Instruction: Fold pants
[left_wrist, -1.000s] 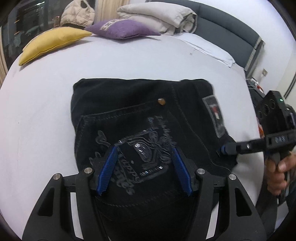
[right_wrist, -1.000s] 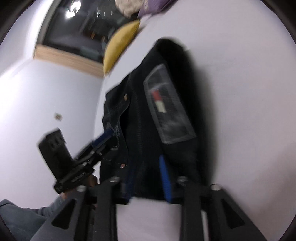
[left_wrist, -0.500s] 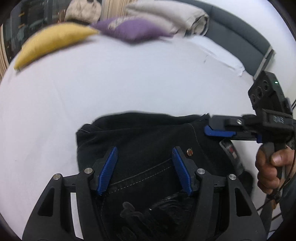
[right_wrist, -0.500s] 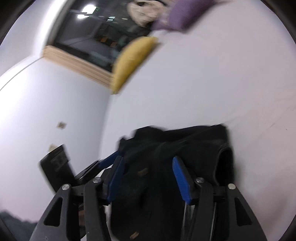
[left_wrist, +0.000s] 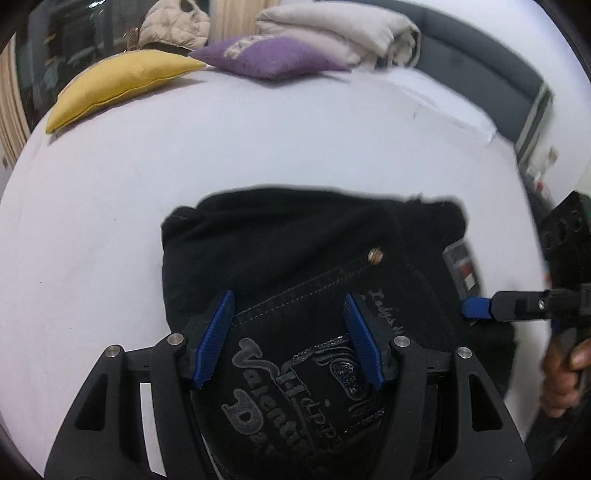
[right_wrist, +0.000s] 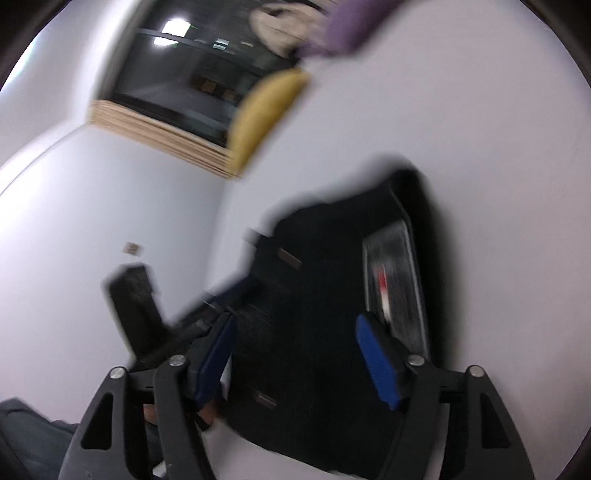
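Note:
Black folded pants with an embroidered back pocket and a small label lie on the white bed. My left gripper is open, its blue fingers spread over the pocket, holding nothing. My right gripper is open over the label end of the pants; this view is blurred. In the left wrist view the right gripper's blue fingertip sits at the pants' right edge. In the right wrist view the left gripper shows at the left of the pants.
A yellow pillow, a purple pillow and a folded beige duvet lie at the far end of the bed. A dark headboard runs along the right. A dark window shows in the right wrist view.
The right gripper went from shut on the pants' edge to open. Both grippers moved over the folded pants, first forward towards their far edge, then back over the pocket and label.

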